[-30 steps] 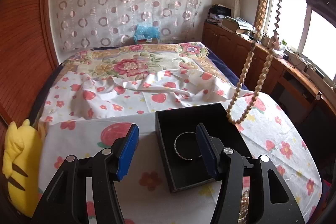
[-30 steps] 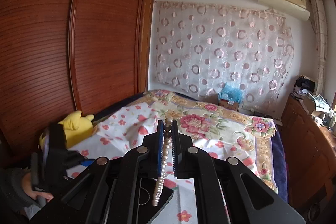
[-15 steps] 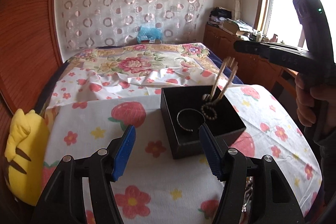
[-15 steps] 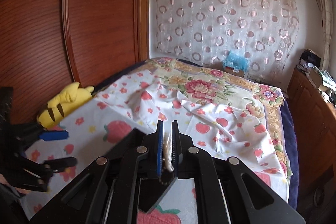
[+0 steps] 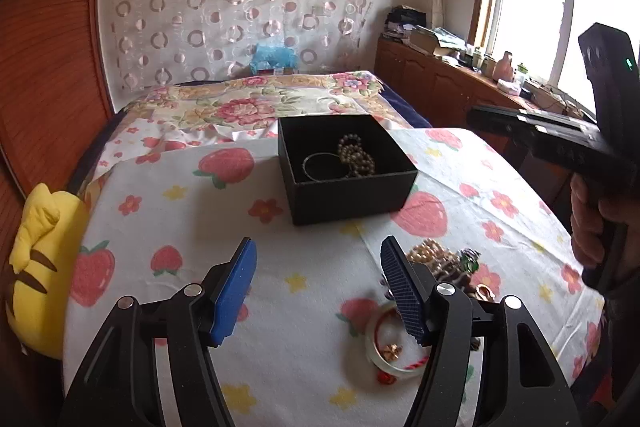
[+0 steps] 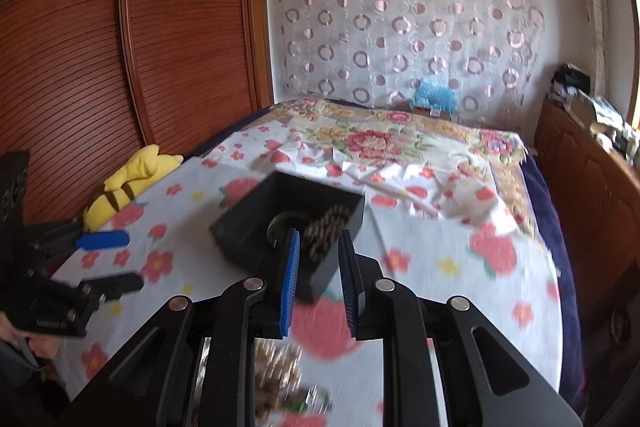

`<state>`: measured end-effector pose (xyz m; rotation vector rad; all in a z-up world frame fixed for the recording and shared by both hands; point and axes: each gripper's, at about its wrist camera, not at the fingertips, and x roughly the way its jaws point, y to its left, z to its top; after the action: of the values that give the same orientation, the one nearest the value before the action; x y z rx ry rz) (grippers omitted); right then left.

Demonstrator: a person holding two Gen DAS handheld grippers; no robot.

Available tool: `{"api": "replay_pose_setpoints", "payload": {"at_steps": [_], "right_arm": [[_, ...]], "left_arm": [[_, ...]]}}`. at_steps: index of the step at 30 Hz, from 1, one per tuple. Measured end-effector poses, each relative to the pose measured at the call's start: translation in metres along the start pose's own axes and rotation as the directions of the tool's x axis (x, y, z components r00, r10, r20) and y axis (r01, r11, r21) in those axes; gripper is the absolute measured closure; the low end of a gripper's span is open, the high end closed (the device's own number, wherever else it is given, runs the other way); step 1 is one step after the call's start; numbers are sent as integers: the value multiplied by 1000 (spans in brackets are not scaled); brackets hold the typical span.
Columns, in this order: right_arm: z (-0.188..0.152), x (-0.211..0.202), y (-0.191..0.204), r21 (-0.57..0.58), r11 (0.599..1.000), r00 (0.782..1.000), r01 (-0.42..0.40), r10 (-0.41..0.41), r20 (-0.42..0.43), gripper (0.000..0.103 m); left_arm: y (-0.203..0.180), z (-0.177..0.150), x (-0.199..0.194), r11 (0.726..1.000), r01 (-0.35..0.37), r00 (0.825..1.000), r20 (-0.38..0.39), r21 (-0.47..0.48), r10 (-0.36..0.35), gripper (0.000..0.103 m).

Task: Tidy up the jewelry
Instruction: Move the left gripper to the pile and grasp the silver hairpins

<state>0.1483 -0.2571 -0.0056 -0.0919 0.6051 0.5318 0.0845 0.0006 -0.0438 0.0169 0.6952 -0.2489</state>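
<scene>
The pearl necklace (image 5: 356,157) lies coiled inside the black box (image 5: 352,193) beside a thin bangle (image 5: 320,167) — the right gripper (image 6: 318,281), its jaws just parting, has let it go and grips nothing. The left gripper (image 5: 316,291) hovers released over the strawberry-print cloth (image 5: 168,203), near the loose jewelry pile (image 5: 444,263) and a pale bangle (image 5: 394,351) — both outside the box.

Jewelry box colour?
Black, inside and out: the jewelry box shows best in the left wrist view.
</scene>
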Motion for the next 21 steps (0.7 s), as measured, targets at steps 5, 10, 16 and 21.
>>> {"api": "replay_pose_setpoints", "payload": {"at_steps": [5,10,16,21], "right_arm": [[-45,-15,2,37,999,999,12,-10,-33,81],[-80,-20,6,65,998,998,16,-11,-65,73],[-107,-28,3,105,995,996,3,6,-84,63],[-120,-31,0,107,994,995,17,-6,-101,63]], "left_arm": [[-11,-14,-2,1000,25,1000,-18,4,-24,41],[-21,-28,6,999,39,998,-49,-1,-39,41],[-31,-33,15,999,44,996,-79,0,-44,41],[-38,-32,25,999,50,993,-105,-1,-49,41]]}}
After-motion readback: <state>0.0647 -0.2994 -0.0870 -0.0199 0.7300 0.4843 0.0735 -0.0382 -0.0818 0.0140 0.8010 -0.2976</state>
